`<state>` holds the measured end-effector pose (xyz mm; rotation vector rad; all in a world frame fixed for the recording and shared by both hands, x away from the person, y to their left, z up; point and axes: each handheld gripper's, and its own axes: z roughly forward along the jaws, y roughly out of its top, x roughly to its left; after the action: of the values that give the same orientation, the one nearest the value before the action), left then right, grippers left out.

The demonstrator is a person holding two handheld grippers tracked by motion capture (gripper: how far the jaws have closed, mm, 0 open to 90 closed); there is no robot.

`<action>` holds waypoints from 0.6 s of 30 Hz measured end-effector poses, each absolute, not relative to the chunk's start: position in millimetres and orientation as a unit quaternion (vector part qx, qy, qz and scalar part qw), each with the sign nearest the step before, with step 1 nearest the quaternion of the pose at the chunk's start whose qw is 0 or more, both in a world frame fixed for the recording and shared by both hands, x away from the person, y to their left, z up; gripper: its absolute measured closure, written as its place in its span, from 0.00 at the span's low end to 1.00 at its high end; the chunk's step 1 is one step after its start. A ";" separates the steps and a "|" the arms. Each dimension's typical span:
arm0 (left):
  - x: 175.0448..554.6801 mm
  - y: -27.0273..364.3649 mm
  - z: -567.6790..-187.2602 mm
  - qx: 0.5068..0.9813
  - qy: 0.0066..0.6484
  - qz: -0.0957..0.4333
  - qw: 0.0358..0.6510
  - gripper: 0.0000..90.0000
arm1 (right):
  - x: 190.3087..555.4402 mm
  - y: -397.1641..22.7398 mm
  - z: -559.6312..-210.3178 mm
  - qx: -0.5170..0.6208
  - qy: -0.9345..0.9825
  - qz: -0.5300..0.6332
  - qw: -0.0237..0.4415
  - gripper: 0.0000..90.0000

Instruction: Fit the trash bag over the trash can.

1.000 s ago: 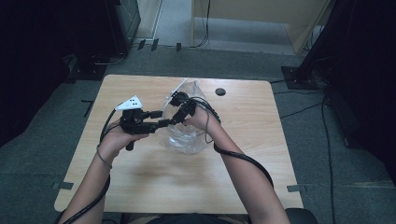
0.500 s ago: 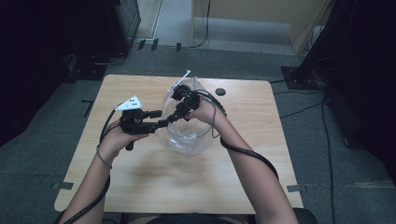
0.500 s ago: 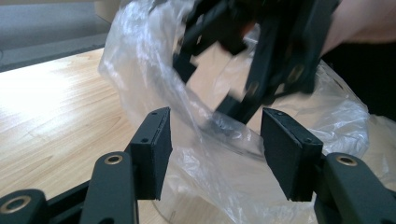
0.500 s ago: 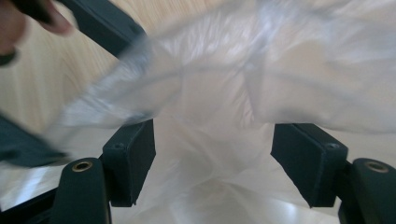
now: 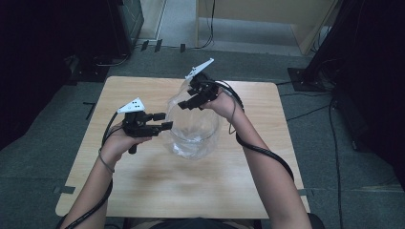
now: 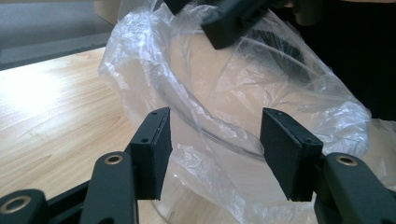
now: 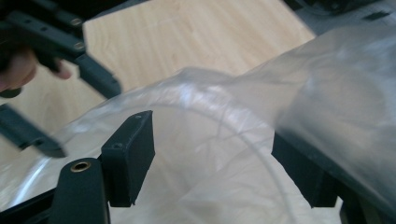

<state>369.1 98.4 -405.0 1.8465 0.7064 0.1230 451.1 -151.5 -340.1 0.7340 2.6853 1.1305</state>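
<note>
A clear plastic bag [image 5: 193, 131] stands loosely around a clear round container on the wooden table [image 5: 143, 191]. My left gripper [image 5: 162, 120] is at the bag's left side; its jaws are open, with the film [image 6: 233, 93] and the container's clear rim [image 6: 210, 135] between them, the pads [image 6: 154, 149] off both. My right gripper [image 5: 184, 102] is raised over the bag's far top edge. Its jaws have just been opening and stand apart [image 7: 215, 149], with film [image 7: 336, 88] draped over one jaw and nothing pinched. Farther off I see the left gripper [image 7: 74, 112] and the right gripper's jaw [image 6: 229, 18].
The table's near half [image 5: 181, 195] is bare wood. Both forearms come in from the bottom edge, with cables trailing along them. Dark equipment, a stand base [image 5: 305, 76] and cables lie on the grey floor beyond the table.
My right gripper has risen and moved toward the far side, pulling the bag's top edge up and stretching the film taller. The left gripper has stayed put.
</note>
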 end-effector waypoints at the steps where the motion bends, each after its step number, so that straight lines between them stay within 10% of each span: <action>1: 369.1 99.0 -404.8 0.779 0.298 0.053 0.549 0.48 | 452.8 -152.5 -341.8 0.249 0.888 0.380 0.072 0.33; 18: 370.9 103.4 -406.4 0.773 0.308 0.045 0.554 0.47 | 460.3 -176.7 -393.4 0.261 0.901 0.345 0.016 0.33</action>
<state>370.9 103.4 -406.4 1.8259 0.7268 0.1063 460.3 -176.7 -393.4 0.8121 2.8029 1.0739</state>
